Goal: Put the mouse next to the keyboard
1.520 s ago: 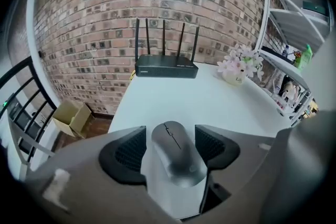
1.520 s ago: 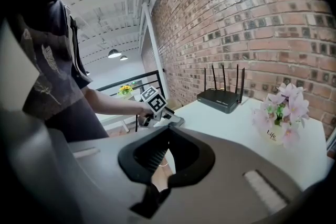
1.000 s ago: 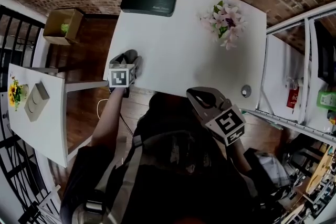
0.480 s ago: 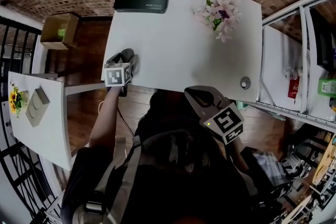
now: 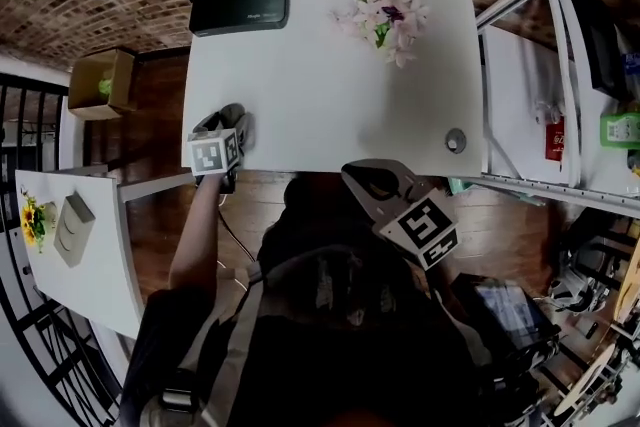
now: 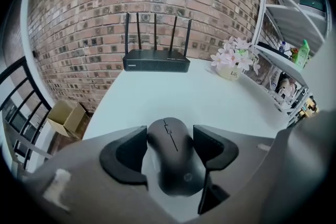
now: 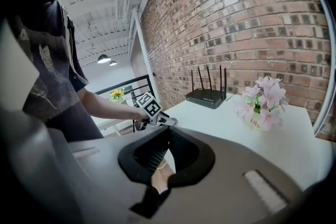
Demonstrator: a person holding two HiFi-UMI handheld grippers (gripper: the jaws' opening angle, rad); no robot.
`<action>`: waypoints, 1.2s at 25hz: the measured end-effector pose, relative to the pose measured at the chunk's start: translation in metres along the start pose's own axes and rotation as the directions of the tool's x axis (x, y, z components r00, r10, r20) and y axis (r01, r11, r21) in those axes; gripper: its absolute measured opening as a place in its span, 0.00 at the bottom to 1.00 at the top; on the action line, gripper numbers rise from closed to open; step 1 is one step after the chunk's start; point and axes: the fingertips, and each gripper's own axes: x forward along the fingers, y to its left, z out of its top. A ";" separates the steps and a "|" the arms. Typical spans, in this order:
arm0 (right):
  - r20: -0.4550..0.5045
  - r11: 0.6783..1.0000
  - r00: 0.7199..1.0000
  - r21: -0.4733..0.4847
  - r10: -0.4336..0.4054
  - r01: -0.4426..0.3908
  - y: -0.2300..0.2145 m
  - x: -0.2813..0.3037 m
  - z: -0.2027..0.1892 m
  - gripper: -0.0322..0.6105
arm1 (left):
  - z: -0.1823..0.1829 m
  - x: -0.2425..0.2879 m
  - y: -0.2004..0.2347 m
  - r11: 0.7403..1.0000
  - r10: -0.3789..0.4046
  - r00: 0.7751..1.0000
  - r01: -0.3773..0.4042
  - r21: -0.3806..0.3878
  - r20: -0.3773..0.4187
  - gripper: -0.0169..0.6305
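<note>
Moved slightly leftward in the head view since a second ago, the left tongs (image 5: 226,122) are seen clamped on a smooth, rounded black mouse (image 6: 176,160) at the lower left corner of the white bench (image 5: 330,95). The right tongs (image 7: 168,132) are held closed and empty, off the bench. A flat black router (image 5: 240,1) with four antennas is set at upper left, and pale pink flowers (image 5: 385,13) at upper right. Something green is held in an open cardboard box (image 5: 98,81) on the floor.

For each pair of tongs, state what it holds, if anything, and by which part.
The left tongs grip the black mouse by its two long sides, one jaw on each. The right tongs are shut and hold nothing.
</note>
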 end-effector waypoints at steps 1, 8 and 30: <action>0.003 1.000 1.000 0.000 -0.001 0.001 -0.001 -0.001 0.000 0.06 | -0.001 0.001 -0.004 1.000 -0.008 1.000 0.008 0.003 -0.006 0.45; 0.018 1.000 1.000 0.021 -0.015 0.014 -0.012 -0.014 -0.005 0.06 | -0.001 0.009 -0.025 0.999 -0.006 0.999 0.008 0.041 -0.040 0.44; 0.029 0.999 0.999 0.035 0.038 -0.039 -0.056 -0.049 -0.024 0.06 | 0.000 0.017 -0.061 0.996 0.079 0.996 -0.080 -0.044 -0.036 0.43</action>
